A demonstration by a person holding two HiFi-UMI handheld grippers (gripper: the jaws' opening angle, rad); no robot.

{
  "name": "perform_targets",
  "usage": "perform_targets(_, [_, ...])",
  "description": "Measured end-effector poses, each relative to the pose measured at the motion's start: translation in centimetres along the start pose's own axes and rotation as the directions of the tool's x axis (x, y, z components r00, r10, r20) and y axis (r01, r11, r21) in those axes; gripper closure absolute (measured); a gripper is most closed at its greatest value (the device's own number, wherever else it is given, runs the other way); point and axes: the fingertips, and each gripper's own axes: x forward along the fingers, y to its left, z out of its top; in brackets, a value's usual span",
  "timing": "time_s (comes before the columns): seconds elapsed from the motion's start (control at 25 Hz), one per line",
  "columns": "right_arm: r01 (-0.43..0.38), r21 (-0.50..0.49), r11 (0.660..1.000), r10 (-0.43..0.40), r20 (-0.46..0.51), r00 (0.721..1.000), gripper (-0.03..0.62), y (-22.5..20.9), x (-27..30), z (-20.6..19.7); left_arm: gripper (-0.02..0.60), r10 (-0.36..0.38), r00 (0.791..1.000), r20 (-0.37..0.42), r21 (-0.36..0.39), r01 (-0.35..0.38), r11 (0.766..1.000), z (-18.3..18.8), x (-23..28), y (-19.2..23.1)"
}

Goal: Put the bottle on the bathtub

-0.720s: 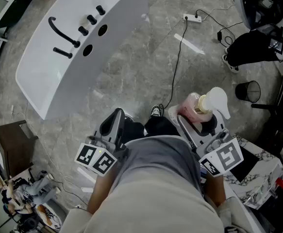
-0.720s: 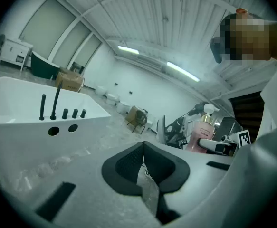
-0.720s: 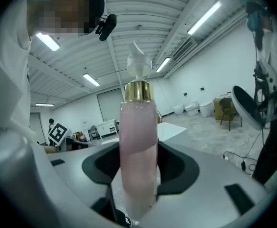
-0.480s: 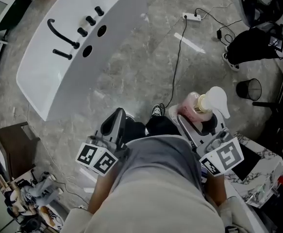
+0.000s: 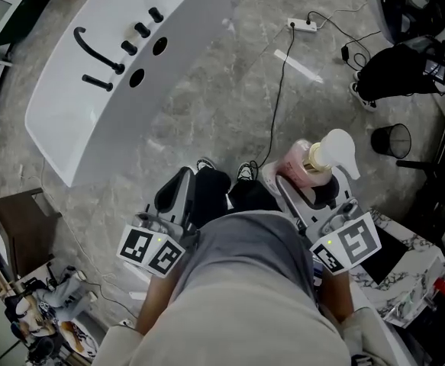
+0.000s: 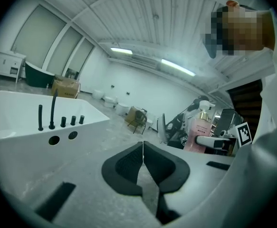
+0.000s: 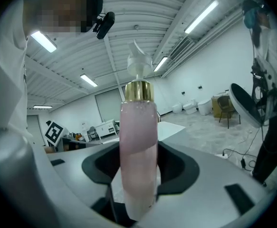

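A pink pump bottle (image 5: 311, 168) with a gold collar and white pump head stands upright in my right gripper (image 5: 307, 187), whose jaws are shut on its body (image 7: 138, 156). The bottle also shows at the right of the left gripper view (image 6: 201, 130). My left gripper (image 5: 178, 193) is shut with nothing in it, its pads meeting (image 6: 143, 163). The white bathtub (image 5: 69, 128) lies at the upper left on the floor, with black taps (image 5: 104, 56) on its rim. It also appears at the left in the left gripper view (image 6: 19, 122). Both grippers are held close to the person's body, well short of the tub.
A white power strip (image 5: 302, 28) and its black cable (image 5: 279, 97) run across the grey marble floor. A black bin (image 5: 390, 143) and dark equipment (image 5: 398, 75) stand at the right. A brown cabinet (image 5: 16, 227) sits at the lower left. The person's shoes (image 5: 214, 185) are between the grippers.
Both grippers have shifted slightly forward and left with the bottle. One shoe has stepped forward toward the tub.
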Motion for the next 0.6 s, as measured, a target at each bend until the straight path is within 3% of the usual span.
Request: perform_targets(0.6, [-0.014,-0.01,1.0,0.013,-0.034,0.999,0.379,-2.1,6.8,2.1,0.568,-0.009,0.999,0.037,-0.02,0.01,1.0,4.1,3.8,3.8])
